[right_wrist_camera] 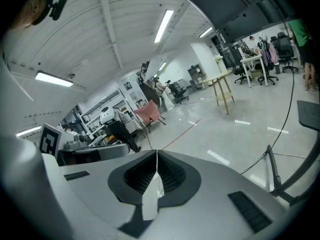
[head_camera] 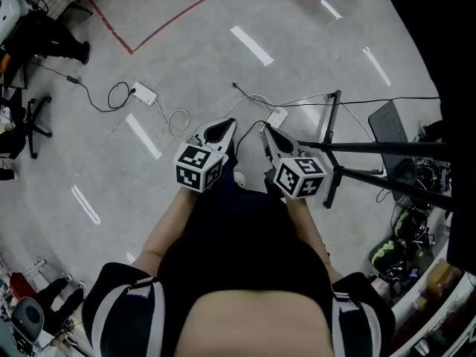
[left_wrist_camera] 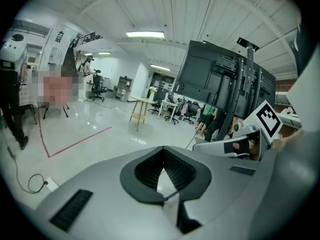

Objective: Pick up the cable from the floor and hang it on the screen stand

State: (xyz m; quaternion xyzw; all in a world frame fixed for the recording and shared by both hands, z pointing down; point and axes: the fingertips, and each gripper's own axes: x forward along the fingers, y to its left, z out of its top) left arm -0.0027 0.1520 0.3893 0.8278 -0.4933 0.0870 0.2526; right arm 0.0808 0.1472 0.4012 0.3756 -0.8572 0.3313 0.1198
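Left gripper: jaws closed tip to tip, nothing between them. Right gripper: jaws likewise closed and empty. Both held in front of the person's torso, side by side and slightly apart, noses pointing forward over the grey floor.

White cable: flat on the floor in loose loops just ahead of the left gripper, running right to a white adapter ahead of the right gripper. Not touched by either gripper.

Screen stand: black, just right of the right gripper, base legs on the floor.

White power strip with looped black lead: farther left on the floor.
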